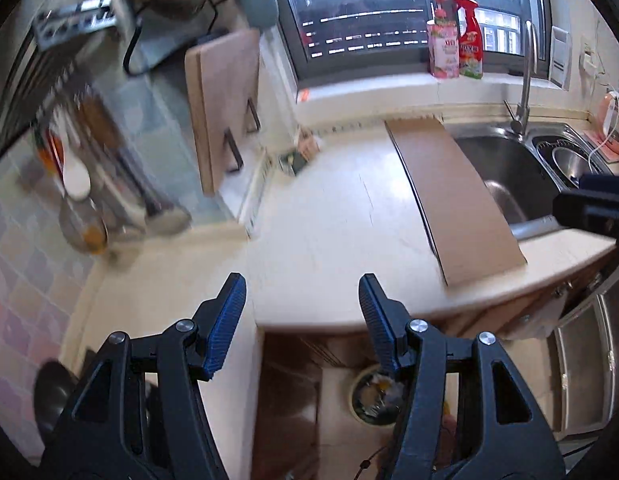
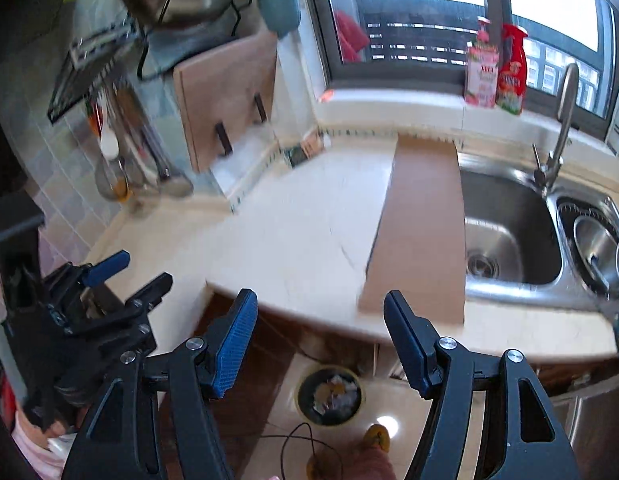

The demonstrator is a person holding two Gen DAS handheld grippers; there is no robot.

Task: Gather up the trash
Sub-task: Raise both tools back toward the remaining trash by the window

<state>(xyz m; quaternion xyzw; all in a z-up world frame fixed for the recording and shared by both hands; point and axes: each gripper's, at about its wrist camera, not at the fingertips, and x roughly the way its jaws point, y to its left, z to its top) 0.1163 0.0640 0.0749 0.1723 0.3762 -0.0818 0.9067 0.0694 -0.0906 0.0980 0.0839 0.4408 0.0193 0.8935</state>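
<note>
Both grippers empty above the counter; trash sat in the bin on the floor.

Left gripper stood with jaws apart, nothing between them. Right gripper likewise gaped, holding nothing. Pale counter carried a brown board beside the steel sink. Below the counter edge, the round bin on the floor tiles held crumpled trash.

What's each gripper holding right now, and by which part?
Nothing. The left gripper and right gripper both stand open with only air between their fingers, above the counter edge and the trash bin on the floor.
</note>
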